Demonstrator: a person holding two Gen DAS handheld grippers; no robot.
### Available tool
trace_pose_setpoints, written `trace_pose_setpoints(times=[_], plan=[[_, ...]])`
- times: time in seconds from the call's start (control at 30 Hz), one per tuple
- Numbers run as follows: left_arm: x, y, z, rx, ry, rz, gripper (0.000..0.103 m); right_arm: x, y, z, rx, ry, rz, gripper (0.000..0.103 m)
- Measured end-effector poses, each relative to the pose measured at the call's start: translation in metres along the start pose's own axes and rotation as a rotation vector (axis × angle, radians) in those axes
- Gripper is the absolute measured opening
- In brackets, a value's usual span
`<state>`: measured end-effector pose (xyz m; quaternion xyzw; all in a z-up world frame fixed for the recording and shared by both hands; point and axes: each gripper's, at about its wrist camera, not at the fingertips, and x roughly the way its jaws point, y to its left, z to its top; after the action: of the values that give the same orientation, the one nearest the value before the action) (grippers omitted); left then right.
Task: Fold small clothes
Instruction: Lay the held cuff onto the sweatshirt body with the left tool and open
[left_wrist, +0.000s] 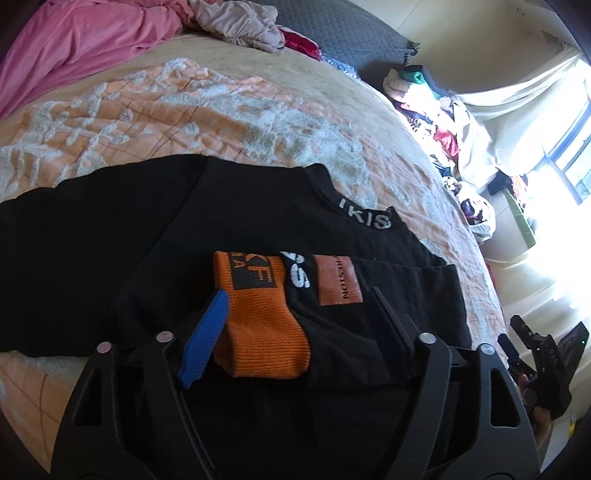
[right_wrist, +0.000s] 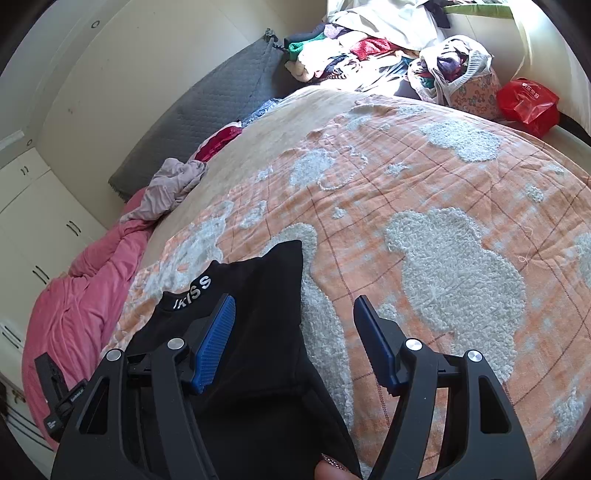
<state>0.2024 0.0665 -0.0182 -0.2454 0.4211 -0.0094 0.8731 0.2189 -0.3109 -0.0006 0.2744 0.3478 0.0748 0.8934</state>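
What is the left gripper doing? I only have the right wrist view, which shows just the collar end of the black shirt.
Observer: The left gripper has its fingers wide apart, with the orange cuff of the black shirt between them.
Operator: Is that sleeve folded in?
Observer: It looks so. The sleeve lies across the shirt's body, beside an orange patch.

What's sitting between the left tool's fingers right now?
In the left wrist view, the black garment's orange cuff and folded sleeve lie between the left tool's open fingers.
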Motion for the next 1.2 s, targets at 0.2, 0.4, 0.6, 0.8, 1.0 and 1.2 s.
trace_pose_setpoints(times=[0.2,0.4,0.6,0.8,1.0,1.2], plan=[[0.021,-0.003,-0.012,0.066,0.043,0.087,0.036,0.002,-0.003,0.001,0.014,0.005,-0.003,0.066],[-0.006,-0.004,-0.008,0.095,-0.013,0.027,0.003,0.002,-0.003,0.0,0.01,0.007,-0.006,0.066],[-0.023,-0.01,-0.008,0.145,-0.047,0.057,0.007,0.006,0.005,-0.005,-0.021,0.02,-0.017,0.066],[-0.04,-0.006,-0.006,0.147,-0.088,0.106,0.028,0.01,0.024,-0.013,-0.121,0.022,-0.043,0.066],[-0.038,-0.023,-0.005,0.216,-0.07,0.096,0.041,0.019,0.052,-0.026,-0.25,0.047,-0.022,0.066],[-0.012,-0.035,-0.015,0.3,0.016,0.118,0.046,0.027,0.082,-0.045,-0.393,0.086,0.012,0.067]])
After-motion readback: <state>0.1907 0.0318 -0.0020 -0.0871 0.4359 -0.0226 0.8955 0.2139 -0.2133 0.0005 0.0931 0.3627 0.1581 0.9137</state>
